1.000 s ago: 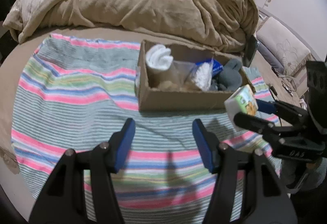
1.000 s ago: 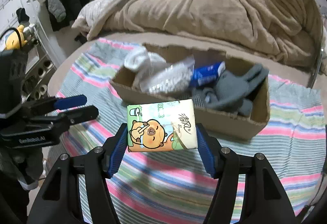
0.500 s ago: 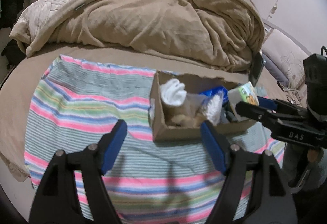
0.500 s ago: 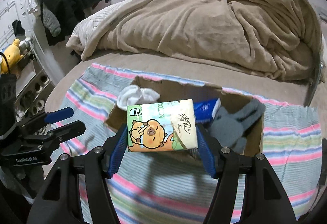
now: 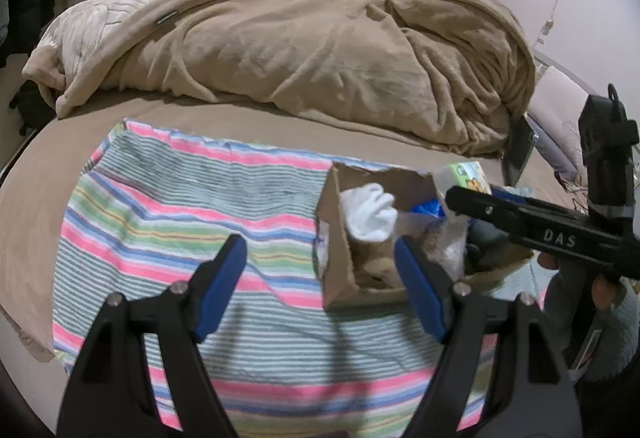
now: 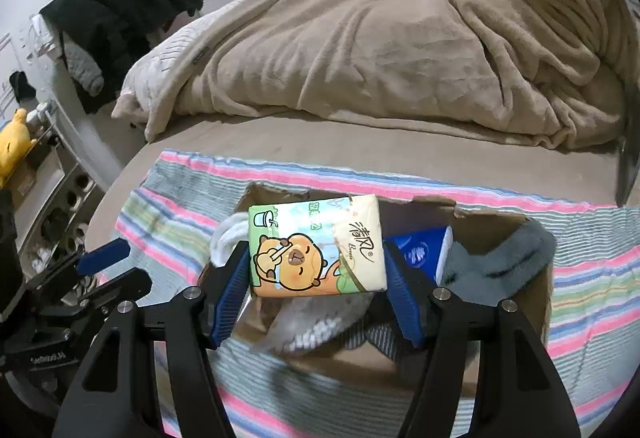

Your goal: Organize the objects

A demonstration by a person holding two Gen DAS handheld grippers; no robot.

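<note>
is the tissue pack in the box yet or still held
Still held. The right gripper clamps the tissue pack between its pads, above the open cardboard box, not resting inside.

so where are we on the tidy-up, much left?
Nearly done. Already in the cardboard box: white socks, blue pack, grey socks, cotton-swab bag. In hand: the right hand-held gripper holds the tissue pack over the box. Left: release it. The left hand-held gripper is open, empty.
</note>
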